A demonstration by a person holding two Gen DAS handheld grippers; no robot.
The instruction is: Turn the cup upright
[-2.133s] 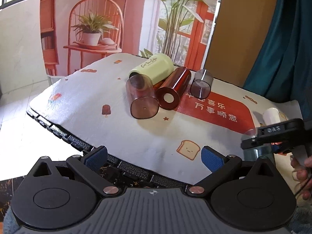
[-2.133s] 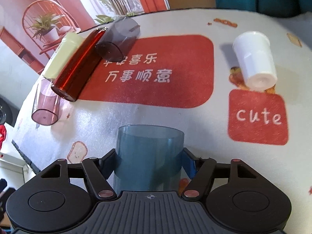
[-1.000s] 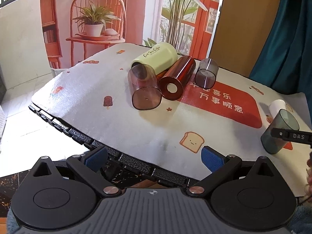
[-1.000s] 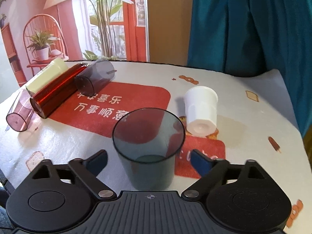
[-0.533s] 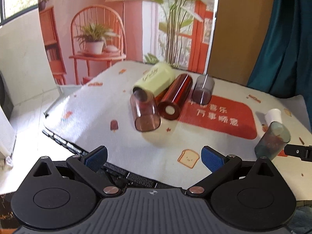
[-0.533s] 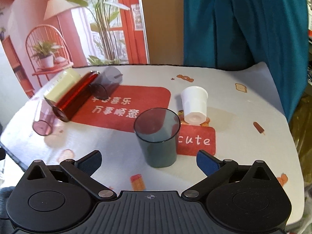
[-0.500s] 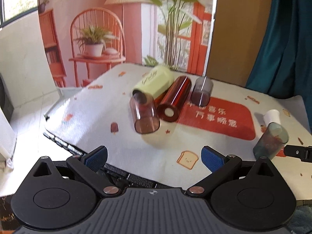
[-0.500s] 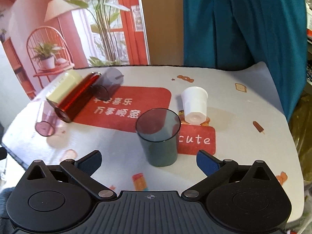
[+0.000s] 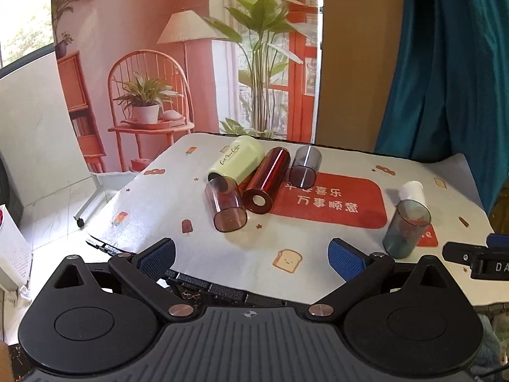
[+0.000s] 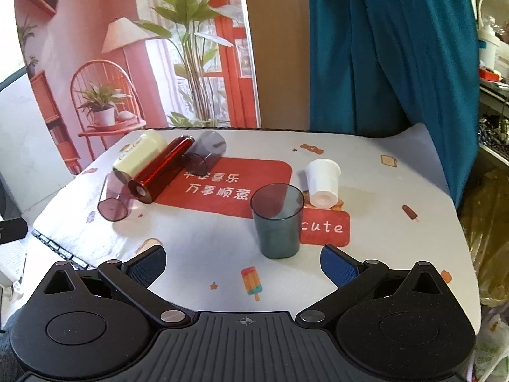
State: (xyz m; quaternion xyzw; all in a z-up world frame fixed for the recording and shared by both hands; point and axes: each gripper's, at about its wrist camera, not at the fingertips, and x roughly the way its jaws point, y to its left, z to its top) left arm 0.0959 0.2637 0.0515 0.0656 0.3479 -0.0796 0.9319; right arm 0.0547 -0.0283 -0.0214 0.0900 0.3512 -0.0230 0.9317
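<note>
A smoky blue-grey cup (image 10: 277, 221) stands upright on the patterned mat, mouth up; it also shows in the left wrist view (image 9: 406, 229). My right gripper (image 10: 243, 265) is open and empty, pulled back a little in front of the cup. My left gripper (image 9: 251, 256) is open and empty near the mat's front left edge. A white cup (image 10: 323, 183) stands upside down behind the grey cup. A pale green cup (image 10: 138, 156), a red cup (image 10: 160, 170), a dark grey cup (image 10: 205, 152) and a pinkish clear cup (image 10: 113, 197) lie on their sides at the left.
The mat (image 10: 366, 254) covers a small table whose edges drop off in front and on the right. A teal curtain (image 10: 391, 51) hangs behind. A printed backdrop (image 10: 127, 47) stands at the back left. Clutter (image 10: 493, 159) sits on the right.
My right gripper let go of the blue-grey cup, which was set upright on the mat, and drew back from it. The left gripper drew back and rose a little.
</note>
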